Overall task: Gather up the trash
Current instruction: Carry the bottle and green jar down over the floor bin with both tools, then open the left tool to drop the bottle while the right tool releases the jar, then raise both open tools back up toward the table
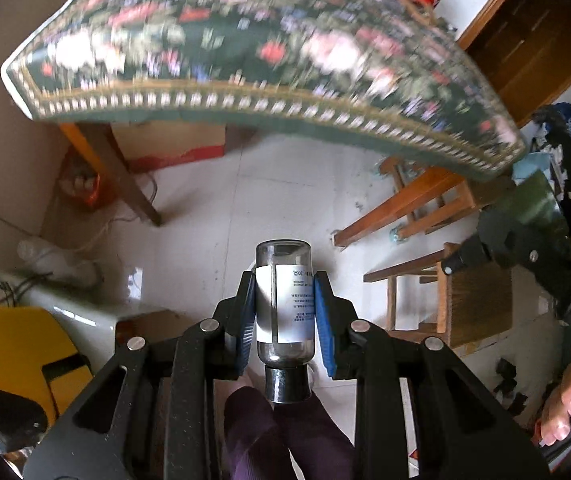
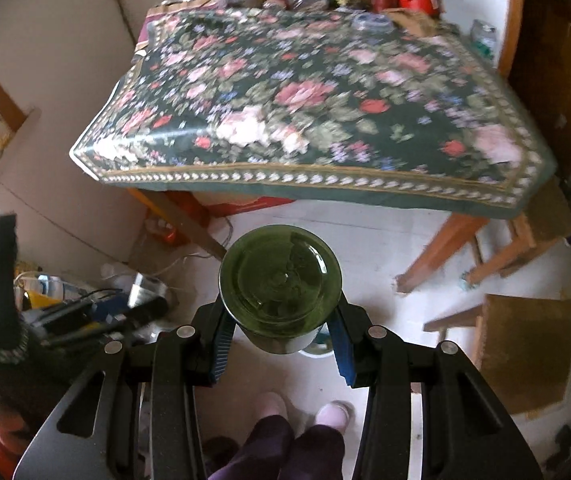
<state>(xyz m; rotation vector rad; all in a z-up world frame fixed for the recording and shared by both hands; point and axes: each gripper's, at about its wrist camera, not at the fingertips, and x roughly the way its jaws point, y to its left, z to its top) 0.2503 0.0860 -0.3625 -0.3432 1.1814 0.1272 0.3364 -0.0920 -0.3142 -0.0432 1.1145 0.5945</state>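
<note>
Left gripper (image 1: 285, 312): fingers pinch a small clear bottle (image 1: 284, 304) across its labelled body, long axis running along the fingers, dark cap toward the camera. Right gripper (image 2: 281, 320): fingers pinch a green glass bottle (image 2: 280, 280) by its sides, base pointing away, toward the floor. Both items are held clear of the flower-clothed bench (image 2: 325, 120), above open white floor (image 1: 277, 200) before the person's feet. No bin is positively identified; a pale rim just under the green bottle may be one. Bench legs and wooden stools (image 1: 437, 292) bound the right side; clutter bounds the left.
</note>
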